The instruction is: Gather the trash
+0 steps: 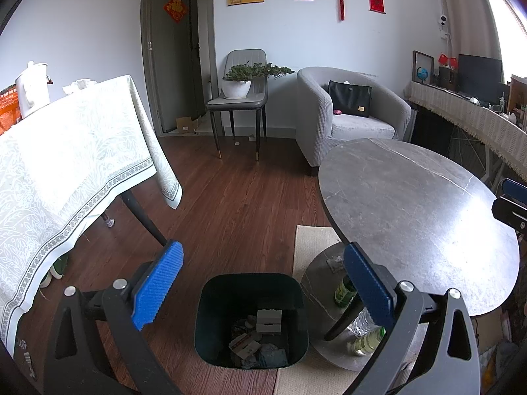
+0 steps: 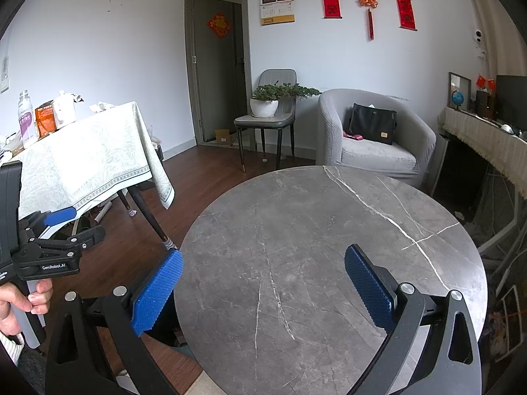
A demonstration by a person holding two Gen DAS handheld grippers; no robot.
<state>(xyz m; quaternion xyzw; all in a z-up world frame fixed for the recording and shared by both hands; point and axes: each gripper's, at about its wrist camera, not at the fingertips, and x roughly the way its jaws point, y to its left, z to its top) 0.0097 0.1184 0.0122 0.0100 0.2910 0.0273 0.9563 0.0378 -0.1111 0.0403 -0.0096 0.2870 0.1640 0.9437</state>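
Trash [image 1: 257, 342]: paper scraps and a grey box, lying inside the dark bin [image 1: 204, 316] on the floor, left of the round table [image 1: 411, 204]. Left gripper [image 1: 262, 288] above it, wide, empty. Right gripper [image 2: 263, 291] over the table, wide, empty.

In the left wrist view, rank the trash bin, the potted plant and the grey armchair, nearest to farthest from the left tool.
1. Trash bin: on the floor directly below the open left tool, between its fingers.
2. Grey armchair: across the floor, right of centre, behind the round table.
3. Potted plant: on the chair by the back wall, slightly beyond the armchair.
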